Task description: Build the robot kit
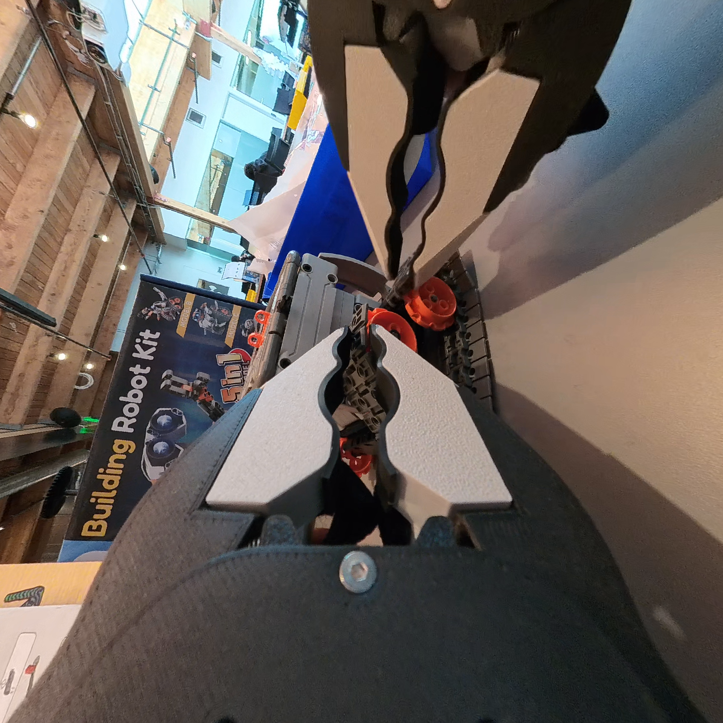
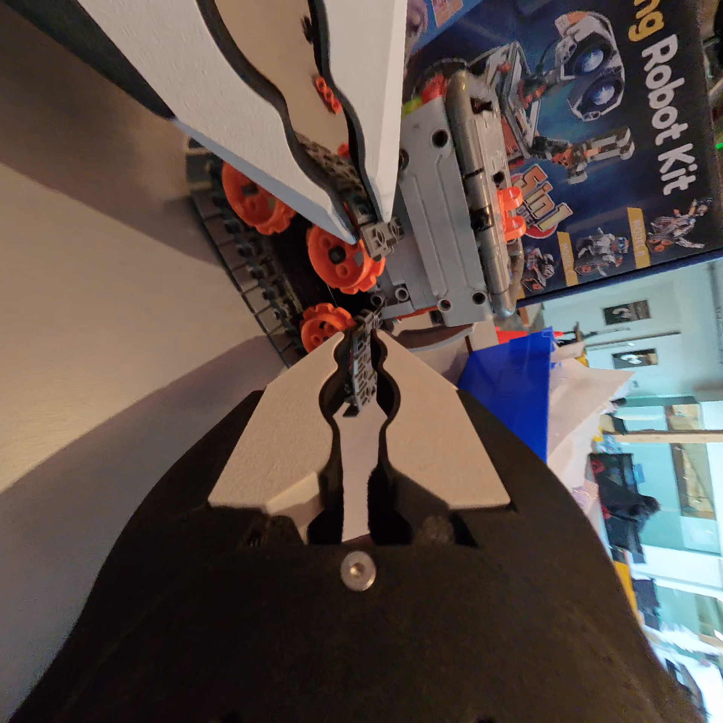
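The left gripper (image 1: 362, 336) clenches a dark grey studded beam (image 1: 365, 385) of the tracked brick model (image 1: 313, 309). At 12 o'clock the right gripper (image 1: 403, 270) pinches the beam's far end beside an orange wheel (image 1: 430, 303). Only the right wrist view shows three orange wheels inside the grey track (image 2: 242, 254) at 10 o'clock. The kit box (image 2: 626, 156) stands at 1 o'clock.

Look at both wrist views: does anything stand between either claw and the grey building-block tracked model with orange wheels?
Nothing visible does. The left claw and right claw each already clamp a dark grey studded beam on the grey building-block tracked model with orange wheels.
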Action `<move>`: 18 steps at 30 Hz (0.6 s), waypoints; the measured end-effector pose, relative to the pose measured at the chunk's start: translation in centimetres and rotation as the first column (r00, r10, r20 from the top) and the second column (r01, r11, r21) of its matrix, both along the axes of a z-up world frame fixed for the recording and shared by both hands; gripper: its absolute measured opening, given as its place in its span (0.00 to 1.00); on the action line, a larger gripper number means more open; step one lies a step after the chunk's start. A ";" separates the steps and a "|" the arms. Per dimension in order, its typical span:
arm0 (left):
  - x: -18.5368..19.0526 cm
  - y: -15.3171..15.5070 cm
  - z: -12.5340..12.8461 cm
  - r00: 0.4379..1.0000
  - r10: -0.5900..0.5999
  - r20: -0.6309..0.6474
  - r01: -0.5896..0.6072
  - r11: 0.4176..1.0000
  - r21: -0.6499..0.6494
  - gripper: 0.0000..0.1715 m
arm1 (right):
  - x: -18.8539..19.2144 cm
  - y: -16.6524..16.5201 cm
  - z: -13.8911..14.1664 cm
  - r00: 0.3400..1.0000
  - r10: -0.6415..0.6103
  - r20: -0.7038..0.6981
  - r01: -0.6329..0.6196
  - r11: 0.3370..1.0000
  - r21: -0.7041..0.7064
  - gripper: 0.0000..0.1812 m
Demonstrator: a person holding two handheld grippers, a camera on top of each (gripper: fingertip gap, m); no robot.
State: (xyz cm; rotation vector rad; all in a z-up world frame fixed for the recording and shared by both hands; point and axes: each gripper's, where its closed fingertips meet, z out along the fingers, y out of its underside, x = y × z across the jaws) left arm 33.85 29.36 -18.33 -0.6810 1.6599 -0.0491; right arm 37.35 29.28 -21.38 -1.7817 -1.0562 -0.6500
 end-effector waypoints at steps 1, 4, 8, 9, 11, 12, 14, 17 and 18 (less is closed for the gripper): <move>0.0 0.0 0.0 1.000 0.000 0.000 0.000 1.000 -0.001 0.05 | -0.3 -0.1 0.2 1.000 0.011 -0.021 -0.011 1.000 0.005 0.03; 0.0 0.0 0.0 1.000 0.000 0.000 0.000 1.000 -0.001 0.05 | -0.4 0.0 0.4 0.999 0.006 -0.042 -0.005 1.000 0.021 0.01; 0.0 0.0 0.0 1.000 0.001 0.001 -0.001 1.000 -0.001 0.04 | -0.7 0.1 1.7 0.980 0.011 -0.197 -0.003 0.999 0.045 0.00; 0.0 0.0 0.0 1.000 0.001 0.002 -0.001 1.000 0.002 0.04 | -0.7 0.1 2.0 0.969 0.010 -0.246 0.001 0.999 0.044 0.00; 0.0 0.0 0.1 1.000 0.001 0.006 -0.001 1.000 0.002 0.04 | -0.8 0.0 2.4 0.952 0.018 -0.305 -0.002 0.999 0.052 0.00; 0.0 0.0 0.0 1.000 0.001 0.006 -0.001 1.000 0.002 0.04 | -1.3 -0.1 2.8 0.935 0.040 -0.352 -0.021 0.998 0.056 0.00; 0.0 0.0 0.0 1.000 0.001 0.009 -0.002 1.000 0.005 0.04 | -1.9 -0.2 3.7 0.910 0.061 -0.410 -0.034 0.997 0.073 0.00; 0.1 0.0 0.0 1.000 0.001 0.012 -0.001 1.000 0.006 0.04 | -2.5 -0.1 3.4 0.908 0.071 -0.413 -0.048 0.997 0.066 0.00; 0.1 0.0 0.0 1.000 0.001 0.013 -0.002 1.000 0.007 0.04 | -2.7 -0.1 3.3 0.908 0.073 -0.412 -0.051 0.997 0.066 0.00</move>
